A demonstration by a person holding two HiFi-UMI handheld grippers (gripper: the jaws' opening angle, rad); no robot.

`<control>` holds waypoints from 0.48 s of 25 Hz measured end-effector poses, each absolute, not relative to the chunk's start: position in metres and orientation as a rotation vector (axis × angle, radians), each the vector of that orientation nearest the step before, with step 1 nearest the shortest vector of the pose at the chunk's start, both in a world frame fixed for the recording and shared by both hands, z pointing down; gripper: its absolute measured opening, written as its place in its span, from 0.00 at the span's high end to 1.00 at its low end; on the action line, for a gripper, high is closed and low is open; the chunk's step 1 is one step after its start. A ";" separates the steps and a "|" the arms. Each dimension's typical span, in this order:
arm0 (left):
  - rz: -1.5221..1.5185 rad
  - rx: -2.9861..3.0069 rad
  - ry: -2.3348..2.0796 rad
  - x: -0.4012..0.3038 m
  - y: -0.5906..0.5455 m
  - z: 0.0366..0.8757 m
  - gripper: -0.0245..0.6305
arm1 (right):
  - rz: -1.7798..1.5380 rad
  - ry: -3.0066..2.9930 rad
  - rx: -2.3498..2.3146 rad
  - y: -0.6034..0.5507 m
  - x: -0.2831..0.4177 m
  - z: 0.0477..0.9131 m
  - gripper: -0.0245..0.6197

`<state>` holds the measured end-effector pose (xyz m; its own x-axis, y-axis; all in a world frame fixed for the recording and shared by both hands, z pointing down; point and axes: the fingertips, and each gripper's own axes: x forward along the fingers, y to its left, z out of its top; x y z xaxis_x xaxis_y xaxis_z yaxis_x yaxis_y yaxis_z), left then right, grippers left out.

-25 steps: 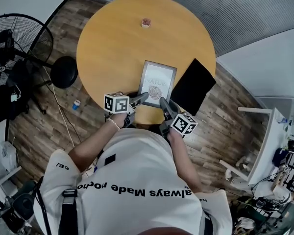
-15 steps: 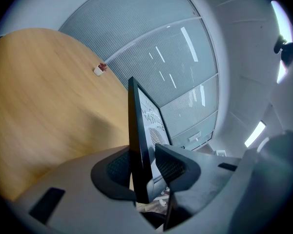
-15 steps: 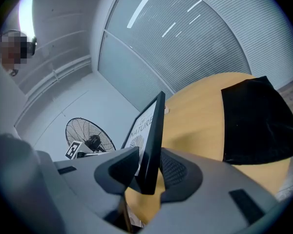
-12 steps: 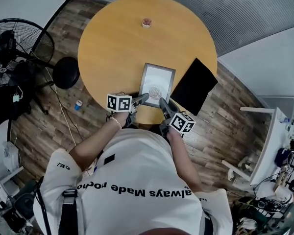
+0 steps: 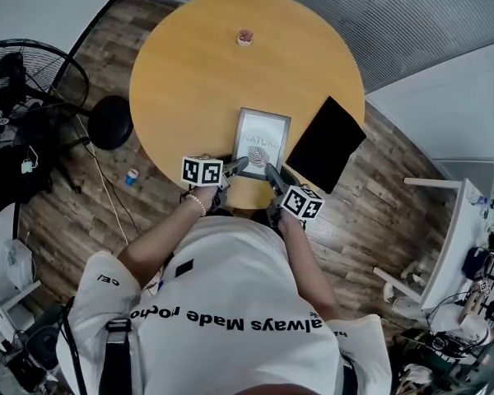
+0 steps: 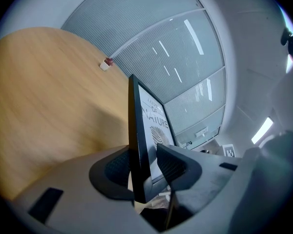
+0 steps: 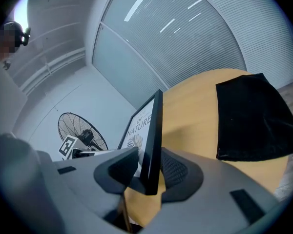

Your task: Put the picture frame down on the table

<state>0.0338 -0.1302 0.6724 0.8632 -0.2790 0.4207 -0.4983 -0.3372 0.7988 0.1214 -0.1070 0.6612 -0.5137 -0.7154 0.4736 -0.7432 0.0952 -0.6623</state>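
Note:
The picture frame (image 5: 261,141), black-edged with a leaf print, lies low over the near part of the round wooden table (image 5: 189,72). My left gripper (image 5: 240,164) is at its near left corner and my right gripper (image 5: 272,171) at its near right corner. In the left gripper view the frame (image 6: 149,121) stands edge-on between the jaws of the left gripper (image 6: 144,162), its back against the table-side pad and a slit at the other. The right gripper (image 7: 149,172) shows the frame (image 7: 146,126) the same way. Both pairs of jaws have just been opening.
A black flat pad (image 5: 325,142) lies on the table right of the frame, overhanging the edge. A small red and white object (image 5: 245,37) sits at the far side. A standing fan (image 5: 25,81) and a black stool (image 5: 109,122) are on the floor to the left.
Both grippers and the frame have sunk toward the table top, and the frame now lies flatter. The jaws stand wider around the frame's corners than before.

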 end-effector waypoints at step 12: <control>0.322 1.913 -0.588 0.033 -0.139 0.697 0.74 | 1.441 -2.223 1.537 -0.117 0.123 0.686 0.74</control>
<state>0.0329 -0.1392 0.6966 0.8425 -0.2517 0.4763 -0.5369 -0.3192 0.7810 0.1233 -0.1173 0.6863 -0.4939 -0.6901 0.5290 -0.7647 0.0551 -0.6420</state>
